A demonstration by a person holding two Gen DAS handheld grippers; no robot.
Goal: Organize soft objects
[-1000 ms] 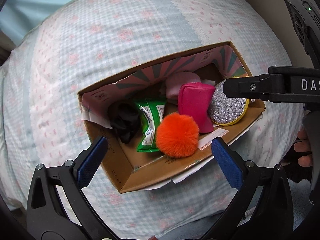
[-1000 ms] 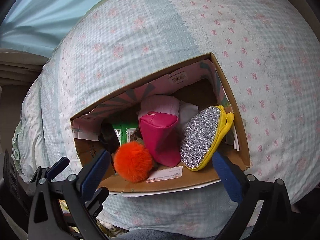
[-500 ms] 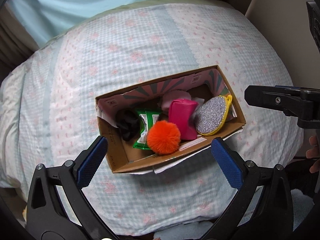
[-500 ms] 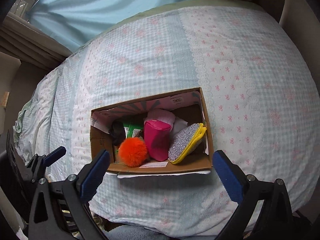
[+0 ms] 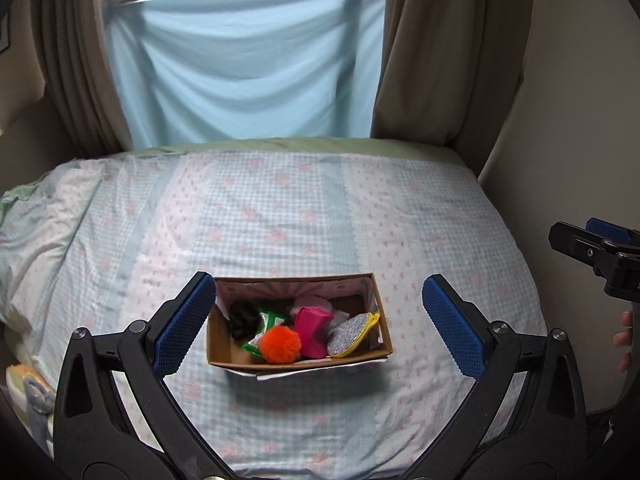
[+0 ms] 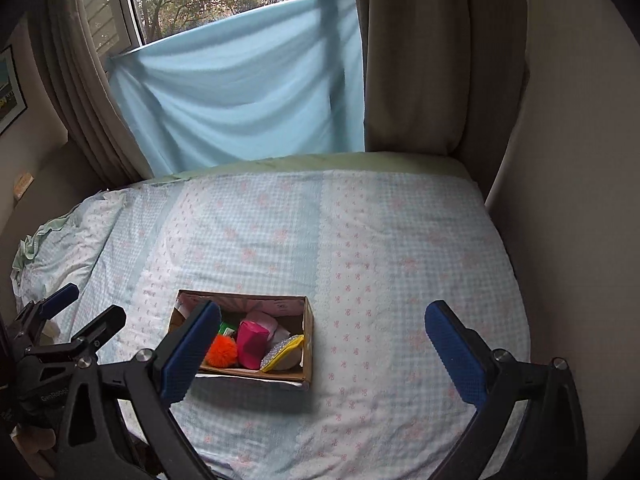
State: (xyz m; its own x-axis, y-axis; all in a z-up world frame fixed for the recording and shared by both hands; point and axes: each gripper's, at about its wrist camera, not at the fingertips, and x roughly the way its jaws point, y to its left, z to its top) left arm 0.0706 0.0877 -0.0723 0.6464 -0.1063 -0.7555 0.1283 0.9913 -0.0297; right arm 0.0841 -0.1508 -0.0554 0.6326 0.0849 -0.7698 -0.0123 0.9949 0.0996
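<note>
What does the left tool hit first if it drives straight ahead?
Probably the box on the bed. It sits between the open left tool's fingers, a bit below centre, with the pompom nearest. Depth is unclear, so it could pass over to the bedspread beyond.

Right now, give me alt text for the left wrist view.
A cardboard box on a bed holds an orange pompom, pink pouch and glittery purse. The open left gripper frames it, with a blue sheet behind.
</note>
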